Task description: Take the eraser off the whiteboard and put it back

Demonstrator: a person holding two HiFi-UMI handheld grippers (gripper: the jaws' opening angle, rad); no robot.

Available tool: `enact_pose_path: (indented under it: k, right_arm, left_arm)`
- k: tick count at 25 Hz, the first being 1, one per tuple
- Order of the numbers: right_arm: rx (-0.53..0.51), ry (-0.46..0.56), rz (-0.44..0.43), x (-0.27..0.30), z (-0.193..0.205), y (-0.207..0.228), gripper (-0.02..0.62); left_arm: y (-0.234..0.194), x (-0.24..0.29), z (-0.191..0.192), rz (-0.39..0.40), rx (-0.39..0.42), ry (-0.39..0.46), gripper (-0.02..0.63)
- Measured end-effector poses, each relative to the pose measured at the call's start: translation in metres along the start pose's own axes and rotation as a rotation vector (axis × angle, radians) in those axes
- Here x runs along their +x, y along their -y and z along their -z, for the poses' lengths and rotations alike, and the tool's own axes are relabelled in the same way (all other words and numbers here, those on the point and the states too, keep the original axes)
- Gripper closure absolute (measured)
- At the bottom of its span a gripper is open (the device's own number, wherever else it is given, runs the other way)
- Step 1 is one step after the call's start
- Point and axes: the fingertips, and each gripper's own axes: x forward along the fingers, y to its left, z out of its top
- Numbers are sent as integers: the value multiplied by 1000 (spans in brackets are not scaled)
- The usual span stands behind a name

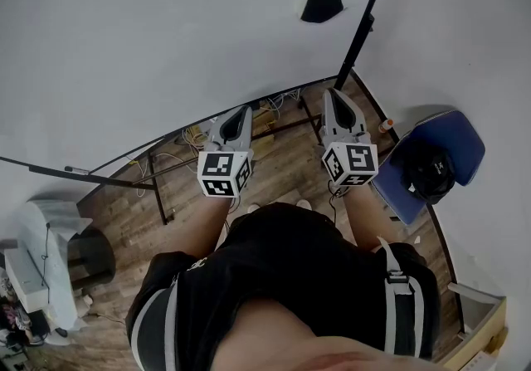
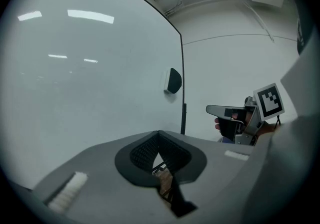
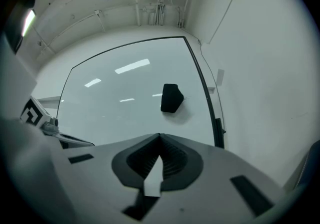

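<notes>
A black eraser (image 1: 322,2) clings to the whiteboard (image 1: 166,37) near its right edge, well above both grippers. It also shows as the eraser (image 2: 173,80) in the left gripper view, and as the eraser (image 3: 171,97) straight ahead of the jaws and a way off in the right gripper view. My left gripper (image 1: 239,114) and right gripper (image 1: 333,97) are held side by side in front of the board's lower edge, apart from it. The left gripper (image 2: 159,135) is shut with nothing in it. The right gripper (image 3: 160,138) is shut and empty too.
The board's black frame (image 1: 365,21) runs down its right side to stand legs (image 1: 158,187) and cables on the wood floor. A blue chair (image 1: 452,141) with a black bag (image 1: 429,174) stands to the right. A white machine (image 1: 33,270) sits at the left, a wooden box (image 1: 481,336) at the lower right.
</notes>
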Motion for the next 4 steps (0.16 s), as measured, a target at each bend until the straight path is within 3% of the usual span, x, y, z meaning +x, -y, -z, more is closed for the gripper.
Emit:
enact_pose_path:
  k: [4]
  right_arm:
    - [7,-5,-2,-1,2,2,589]
  left_arm:
    - [1,0,1,-1,0,0,595]
